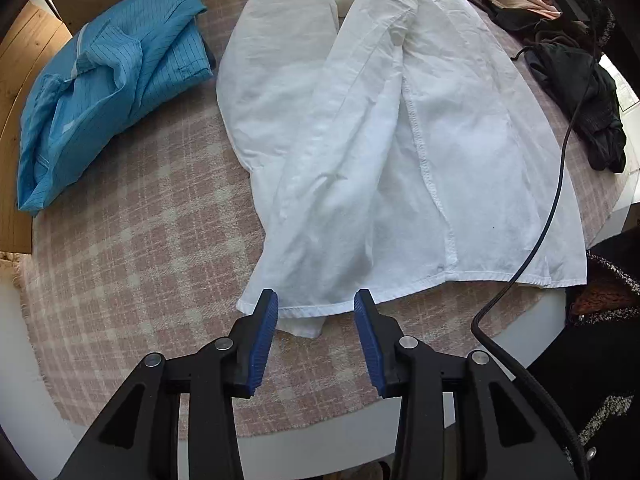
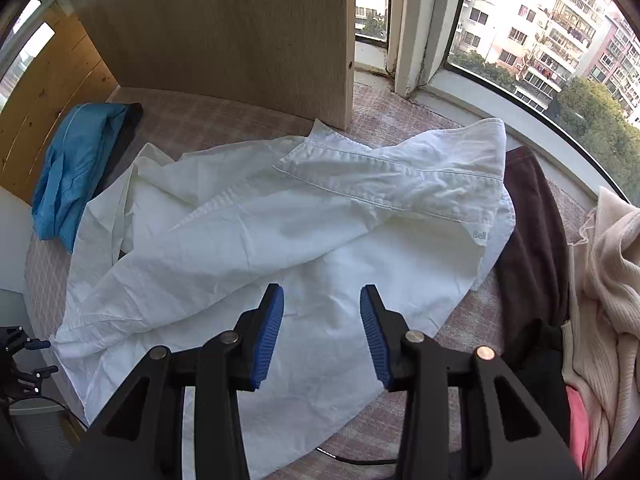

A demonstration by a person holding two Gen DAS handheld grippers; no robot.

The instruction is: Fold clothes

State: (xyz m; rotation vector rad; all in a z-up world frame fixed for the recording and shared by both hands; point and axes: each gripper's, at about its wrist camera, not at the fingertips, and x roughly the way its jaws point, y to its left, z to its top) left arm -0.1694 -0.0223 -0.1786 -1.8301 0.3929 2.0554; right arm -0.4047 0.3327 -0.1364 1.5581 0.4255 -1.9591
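A: White shirt sits centre frame in the left wrist view, spread lengthwise on the pink checked cloth, a sleeve laid down its front; hem at the bottom, collar end at the top edge.

B: Left gripper?

A: Jaws apart, empty, right at the hem; the blue pads frame the lower-left hem corner, and I can't tell if they touch the fabric. Right gripper also apart and empty, hovering over the shirt body, lower centre of its own view.

B: Step in hand?

A: My guess: grab hem and shoulder, then fold; best to pinch both layers at the hem corner, not just the loose flap that pokes out below; lift low and move both ends together so the sleeve doesn't slide off; mind the black cable draped over the shirt's right edge, it could drag the cloth.

B: View differences?

A: Left wrist view shows the hem, the cable and a dark garment upper right; the right wrist view shows the collar and label upper centre, plus a window, a cream knit at the right edge and a brown garment beside the shirt; the blue striped garment is upper left in both, well apart from the shirt.
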